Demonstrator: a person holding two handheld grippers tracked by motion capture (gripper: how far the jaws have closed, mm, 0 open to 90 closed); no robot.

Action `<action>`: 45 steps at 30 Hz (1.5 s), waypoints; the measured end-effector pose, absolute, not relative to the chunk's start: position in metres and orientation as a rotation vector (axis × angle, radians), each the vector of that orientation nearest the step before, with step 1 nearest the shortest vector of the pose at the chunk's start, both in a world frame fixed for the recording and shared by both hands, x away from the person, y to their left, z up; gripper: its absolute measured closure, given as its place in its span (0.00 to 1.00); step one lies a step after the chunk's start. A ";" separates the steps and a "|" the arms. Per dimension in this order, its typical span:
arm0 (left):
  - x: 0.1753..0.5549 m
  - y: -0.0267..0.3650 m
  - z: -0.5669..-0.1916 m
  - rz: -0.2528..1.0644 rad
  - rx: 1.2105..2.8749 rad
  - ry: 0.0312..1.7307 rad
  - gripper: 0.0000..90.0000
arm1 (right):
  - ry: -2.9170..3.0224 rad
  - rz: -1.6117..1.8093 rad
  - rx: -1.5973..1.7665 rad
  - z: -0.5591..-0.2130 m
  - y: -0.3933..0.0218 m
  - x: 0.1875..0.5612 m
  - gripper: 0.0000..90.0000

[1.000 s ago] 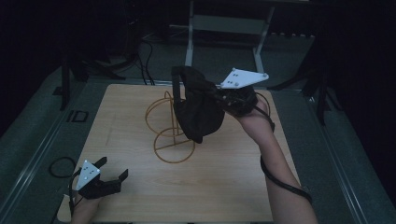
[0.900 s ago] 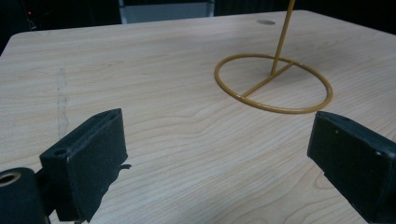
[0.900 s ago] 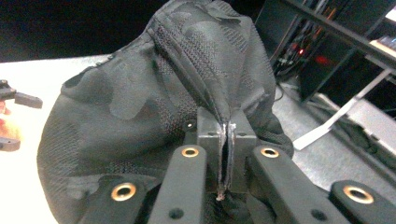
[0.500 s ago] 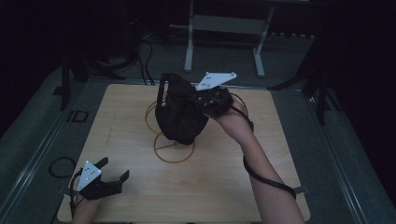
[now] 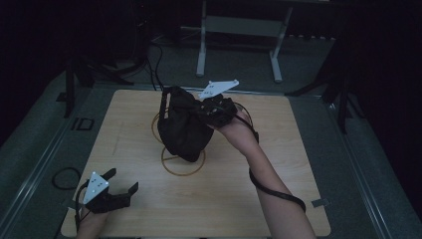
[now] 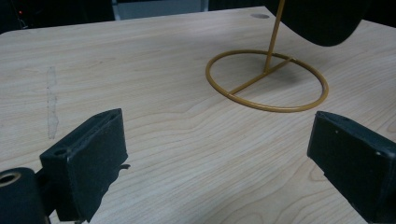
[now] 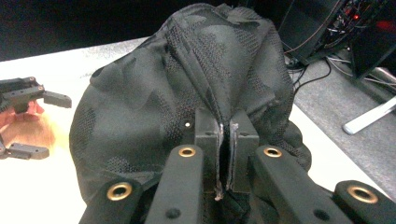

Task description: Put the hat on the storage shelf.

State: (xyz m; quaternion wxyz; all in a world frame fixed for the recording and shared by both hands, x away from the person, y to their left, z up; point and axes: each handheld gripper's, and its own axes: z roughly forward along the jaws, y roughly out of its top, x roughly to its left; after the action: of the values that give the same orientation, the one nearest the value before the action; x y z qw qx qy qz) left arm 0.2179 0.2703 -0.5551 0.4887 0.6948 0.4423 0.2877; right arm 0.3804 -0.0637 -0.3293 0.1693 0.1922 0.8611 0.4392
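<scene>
**Lowering the black cap onto the wire stand**

Carrying the black cap with our right gripper, we are holding it above the middle of the desk, a little toward the far edge, right over the wire stand. The jaws are pinching almost fully together on a fold of the fabric, as the right gripper view is showing. Our left gripper is waiting near the desk's near left corner, jaws wide apart and holding nothing, with bare wood between them.

To do this step well, we are judging that the cap's hollow should be settling over the top of the stand's upright rod, so we are keeping the grip firm and easing down slowly, watching that the loose cloth is not snagging on the wire. The free gripper could be steadying the ring base if the stand is starting to tip.

The cap is hanging bunched and drooping, its long axis running roughly from the far edge down toward the near edge and tilting downward, the rounded bulk pointing at the ring base. Which way its brim is facing we cannot tell.
</scene>
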 end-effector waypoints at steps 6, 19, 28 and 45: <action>0.218 0.269 -0.556 0.699 1.700 1.072 0.06 | 2.457 1.288 0.551 -0.332 -0.062 0.382 0.87; 0.218 0.268 -0.556 0.694 1.705 1.068 0.06 | 2.495 1.343 0.550 -0.335 -0.054 0.381 0.72; 0.218 0.267 -0.557 0.698 1.709 1.064 0.06 | 2.506 1.329 0.529 -0.334 -0.054 0.379 0.65; 0.218 0.266 -0.558 0.693 1.708 1.072 0.06 | 2.455 1.327 0.568 -0.334 -0.076 0.376 0.42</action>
State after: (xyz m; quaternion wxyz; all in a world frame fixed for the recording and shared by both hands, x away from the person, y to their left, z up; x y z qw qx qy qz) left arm 0.2182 0.2665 -0.5581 0.4837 0.7011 0.4400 0.2845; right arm 0.3763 -0.0761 -0.3344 0.1461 0.1974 0.8527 0.4611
